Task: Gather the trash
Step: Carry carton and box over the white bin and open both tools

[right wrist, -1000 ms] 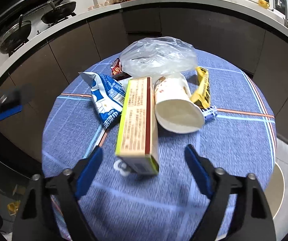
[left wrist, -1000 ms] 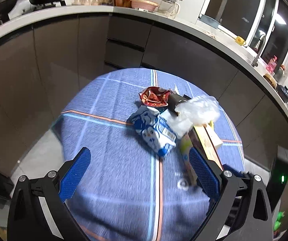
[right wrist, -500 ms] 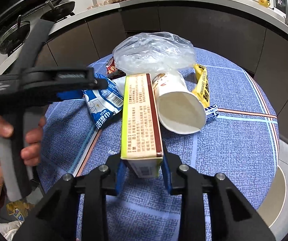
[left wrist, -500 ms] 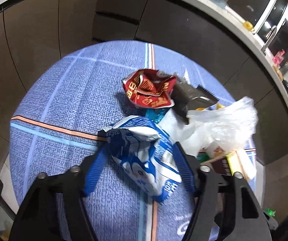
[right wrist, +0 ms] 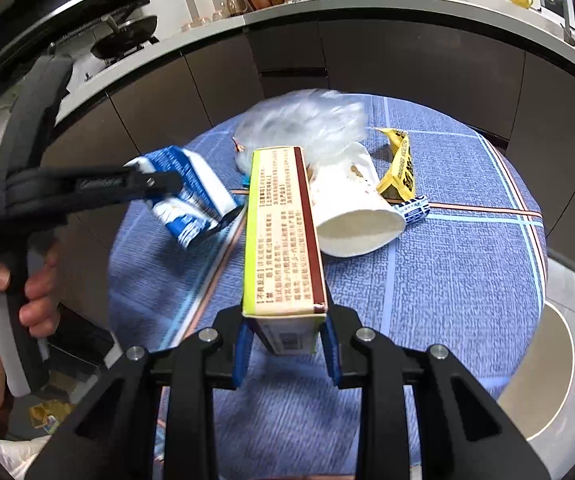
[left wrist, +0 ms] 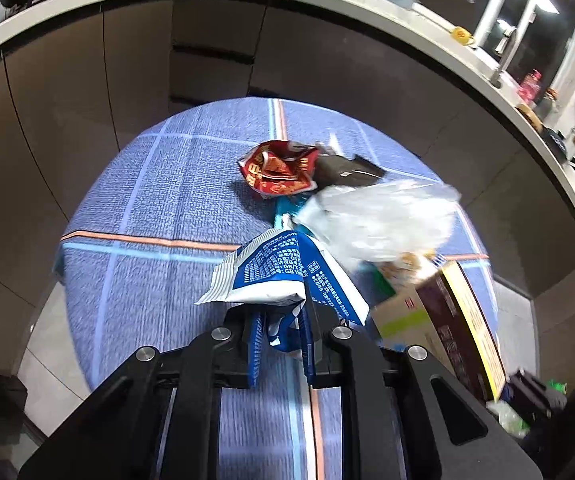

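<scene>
Box (right wrist: pixel 283 236) overhangs table edge (right wrist: pixel 535 280) (gripped).

Showing blocks of small Chinese print, too fine to read, on the cream face of the long carton (right wrist: pixel 283 236). Carrying white print on the blue-and-white snack bag (left wrist: pixel 283 276), with "GB" legible among digits and what may be a web address along the top edge. Displaying large Chinese characters, blurred, on the red wrapper (left wrist: pixel 277 170) and yellow wrapper (right wrist: pixel 401 164).
</scene>
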Demonstrator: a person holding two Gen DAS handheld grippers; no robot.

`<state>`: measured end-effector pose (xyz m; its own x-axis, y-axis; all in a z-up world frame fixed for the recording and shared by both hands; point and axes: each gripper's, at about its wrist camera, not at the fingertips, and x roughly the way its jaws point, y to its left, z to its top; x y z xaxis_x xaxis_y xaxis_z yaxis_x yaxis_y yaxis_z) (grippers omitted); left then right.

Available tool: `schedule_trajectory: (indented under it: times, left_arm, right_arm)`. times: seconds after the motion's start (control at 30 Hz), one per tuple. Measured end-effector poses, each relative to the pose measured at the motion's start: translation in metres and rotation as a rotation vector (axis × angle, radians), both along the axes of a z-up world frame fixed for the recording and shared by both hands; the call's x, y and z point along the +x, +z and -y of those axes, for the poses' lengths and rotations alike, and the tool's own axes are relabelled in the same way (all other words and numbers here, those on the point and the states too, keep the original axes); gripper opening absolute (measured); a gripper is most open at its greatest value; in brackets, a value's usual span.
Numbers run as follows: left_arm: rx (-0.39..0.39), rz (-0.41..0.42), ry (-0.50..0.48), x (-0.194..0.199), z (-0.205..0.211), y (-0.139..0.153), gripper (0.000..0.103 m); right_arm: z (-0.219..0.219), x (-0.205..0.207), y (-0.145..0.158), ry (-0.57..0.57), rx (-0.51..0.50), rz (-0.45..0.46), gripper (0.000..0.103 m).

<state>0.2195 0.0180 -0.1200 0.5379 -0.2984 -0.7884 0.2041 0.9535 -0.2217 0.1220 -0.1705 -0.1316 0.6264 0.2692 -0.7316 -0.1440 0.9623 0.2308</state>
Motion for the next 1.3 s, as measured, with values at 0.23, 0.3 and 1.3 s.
schedule_trajectory:
  times: [0.23,0.3,1.3]
  left_arm:
    - [-0.040,0.069,-0.050,-0.040,0.003,0.043,0.015]
    - [-0.065,0.091,-0.078,-0.048,0.009,0.056,0.015]
    - [0.065,-0.127,-0.756,-0.042,0.381,-0.092,0.015]
  right_arm:
    - [0.014,-0.032,0.038,-0.030,0.024,0.106,0.030]
    - [0.024,-0.042,0.053,-0.058,0.016,0.147,0.030]
    - [0.257,-0.106,-0.105,-0.567,0.010,-0.207,0.031]
